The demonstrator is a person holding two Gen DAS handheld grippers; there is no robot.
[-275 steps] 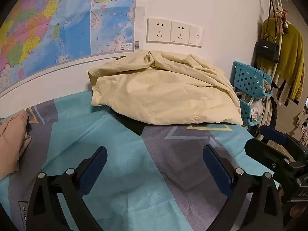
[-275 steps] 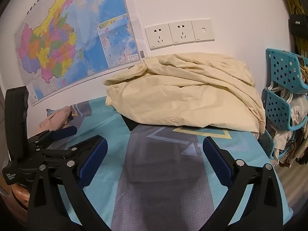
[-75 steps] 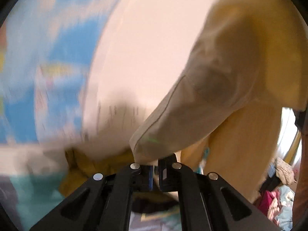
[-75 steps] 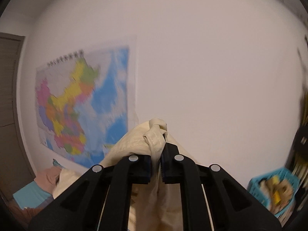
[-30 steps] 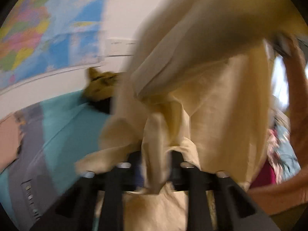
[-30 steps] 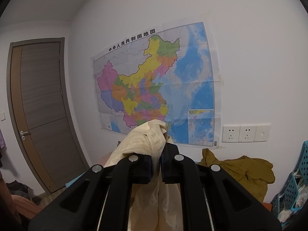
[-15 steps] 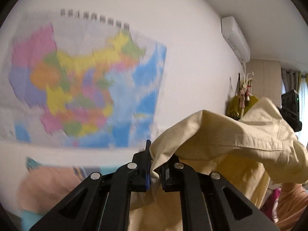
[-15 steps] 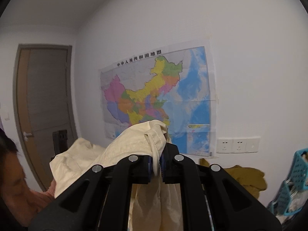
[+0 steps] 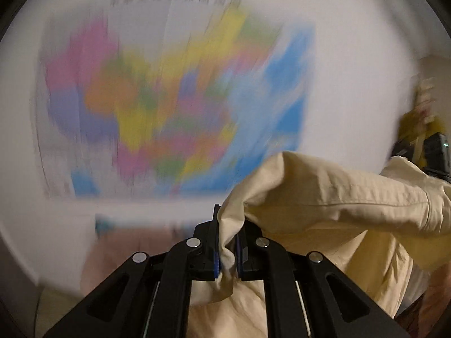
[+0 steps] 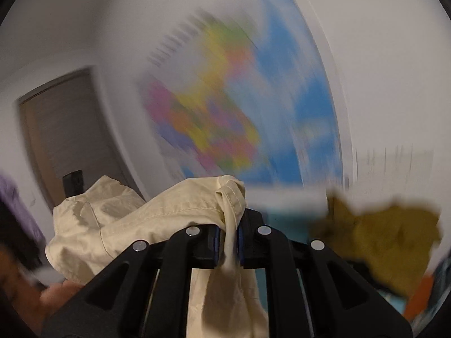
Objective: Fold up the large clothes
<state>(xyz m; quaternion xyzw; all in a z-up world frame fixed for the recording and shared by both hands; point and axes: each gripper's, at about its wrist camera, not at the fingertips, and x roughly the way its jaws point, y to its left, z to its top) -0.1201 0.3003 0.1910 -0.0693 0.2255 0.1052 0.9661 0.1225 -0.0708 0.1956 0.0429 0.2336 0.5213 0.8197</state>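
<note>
The cream garment [image 9: 324, 197] is clamped by the left tool [image 9: 227, 249] and the right tool [image 10: 230, 243], whose jaws are easing apart; it probably spans sideways between them.

One cream garment [image 9: 324, 197], one map [image 9: 174, 98]

A white wall [image 9: 352, 70] carried a large coloured map [image 9: 174, 98] — badly blurred — and a brown door [image 10: 67, 129] stood left of it.
</note>
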